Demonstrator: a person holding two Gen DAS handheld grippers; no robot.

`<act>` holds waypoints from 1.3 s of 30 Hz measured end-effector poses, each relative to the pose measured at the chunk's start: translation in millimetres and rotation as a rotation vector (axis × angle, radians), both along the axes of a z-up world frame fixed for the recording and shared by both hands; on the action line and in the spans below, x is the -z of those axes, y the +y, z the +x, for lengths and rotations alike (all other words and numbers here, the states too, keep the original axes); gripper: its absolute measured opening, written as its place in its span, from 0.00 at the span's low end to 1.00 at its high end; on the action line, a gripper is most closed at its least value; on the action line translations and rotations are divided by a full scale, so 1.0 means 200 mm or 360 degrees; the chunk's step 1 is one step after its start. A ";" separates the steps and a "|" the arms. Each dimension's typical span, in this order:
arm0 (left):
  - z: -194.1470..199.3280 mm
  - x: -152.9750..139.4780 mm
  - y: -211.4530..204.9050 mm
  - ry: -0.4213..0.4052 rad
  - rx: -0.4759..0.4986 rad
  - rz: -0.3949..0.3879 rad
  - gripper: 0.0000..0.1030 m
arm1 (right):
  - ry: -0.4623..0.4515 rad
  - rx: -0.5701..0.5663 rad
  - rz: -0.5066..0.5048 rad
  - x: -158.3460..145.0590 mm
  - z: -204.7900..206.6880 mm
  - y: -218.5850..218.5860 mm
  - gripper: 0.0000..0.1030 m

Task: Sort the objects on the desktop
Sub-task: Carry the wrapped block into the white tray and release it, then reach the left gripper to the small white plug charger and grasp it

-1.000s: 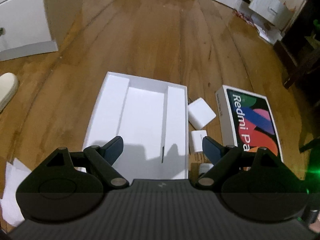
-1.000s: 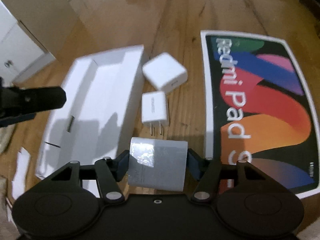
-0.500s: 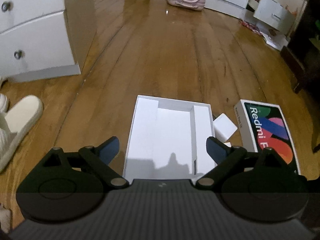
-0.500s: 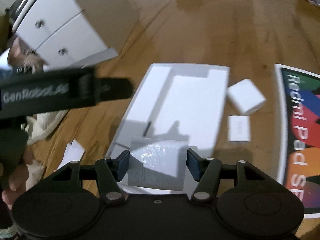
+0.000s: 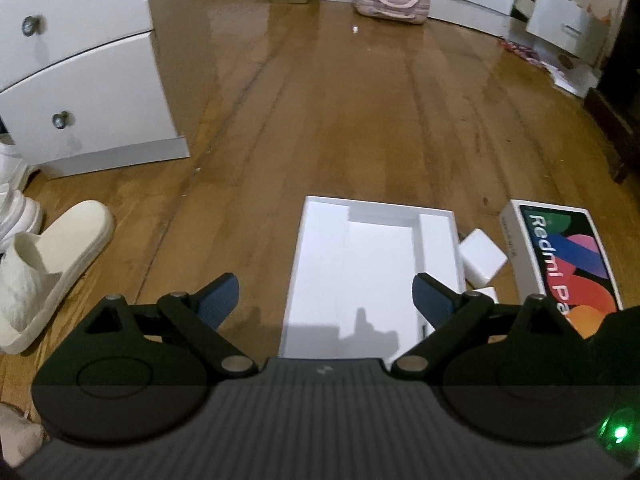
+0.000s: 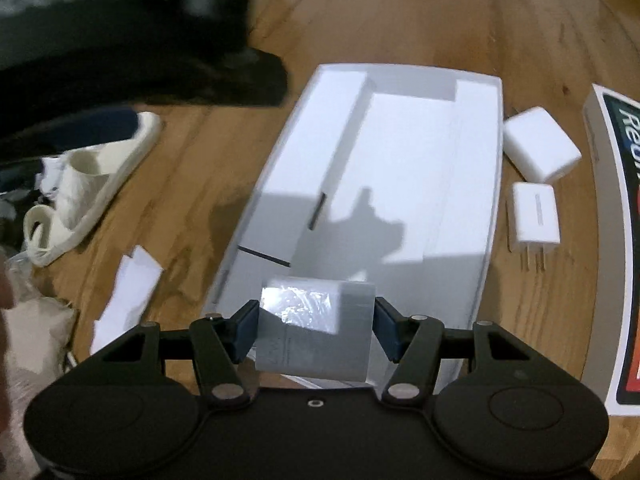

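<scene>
White card makes up the open box tray (image 6: 404,160), which lies flat on the wooden floor (image 6: 460,28) with its long axis running away from the camera, almost in line with the right hand-held gripper's (image 6: 316,322) fingers. That hand-held gripper is clenched on a small film-wrapped white block (image 6: 316,332), held across its width between the blue pads, and the block hangs over the near end of the tray, so the tray's recesses lie straight ahead and below it. A raised strip runs down each long side of the tray with a wider well between; the block sits nearest the left strip and the well's near end, though which recess it is meant for I cannot tell. The left hand-held gripper (image 5: 324,294) is released, jaws spread wide and holding nothing, aimed at the same tray (image 5: 376,264) from its near end and to its left. Just right of the tray, on the floor, lie a white cube charger (image 6: 540,150) and a pronged white plug (image 6: 534,218), with the Redmi Pad lid (image 6: 616,240) beyond them. The right hand is the nearer one for the placement, which should need mainly a short forward and downward move.
</scene>
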State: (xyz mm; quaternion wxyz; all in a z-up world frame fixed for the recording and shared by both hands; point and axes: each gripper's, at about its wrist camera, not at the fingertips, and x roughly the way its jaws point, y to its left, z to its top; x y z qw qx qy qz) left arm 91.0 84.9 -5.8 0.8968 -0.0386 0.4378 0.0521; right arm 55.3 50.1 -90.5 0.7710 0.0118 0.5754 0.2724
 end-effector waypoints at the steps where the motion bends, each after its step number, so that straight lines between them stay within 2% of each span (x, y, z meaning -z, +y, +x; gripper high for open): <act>1: 0.00 0.00 0.01 0.0000 -0.0010 -0.0006 0.92 | -0.0009 0.0014 -0.0029 0.00 0.00 0.01 0.63; 9: 0.00 0.02 0.03 0.0006 -0.0031 -0.0038 0.92 | 0.0033 0.0043 -0.0126 0.05 -0.01 0.01 0.64; 15: 0.02 0.06 0.02 0.0043 -0.0045 -0.0012 0.92 | 0.0046 0.0136 -0.0046 0.04 -0.02 -0.02 0.64; 19: 0.02 0.06 0.02 0.0031 -0.0062 -0.0020 0.92 | -0.0004 0.0156 -0.0017 -0.03 -0.04 -0.13 0.67; 23: 0.01 0.10 -0.02 0.0074 -0.0082 -0.0053 0.92 | -0.0053 0.0164 0.0057 -0.10 -0.09 -0.33 0.67; 27: 0.02 0.16 -0.10 0.0130 -0.0006 -0.0132 0.92 | -0.0110 0.0182 0.0110 -0.17 -0.10 -0.50 0.67; 30: 0.03 0.17 -0.21 0.0157 0.0060 -0.0077 0.92 | -0.0133 0.0252 0.0145 -0.17 -0.07 -0.60 0.67; 33: 0.02 0.17 -0.29 0.0159 0.0155 -0.0059 0.92 | -0.0084 0.0346 0.0227 -0.12 -0.03 -0.70 0.67; 39: -0.01 0.16 -0.44 0.0159 0.0306 0.0000 0.92 | -0.0056 0.0430 0.0219 -0.04 -0.02 -0.86 0.66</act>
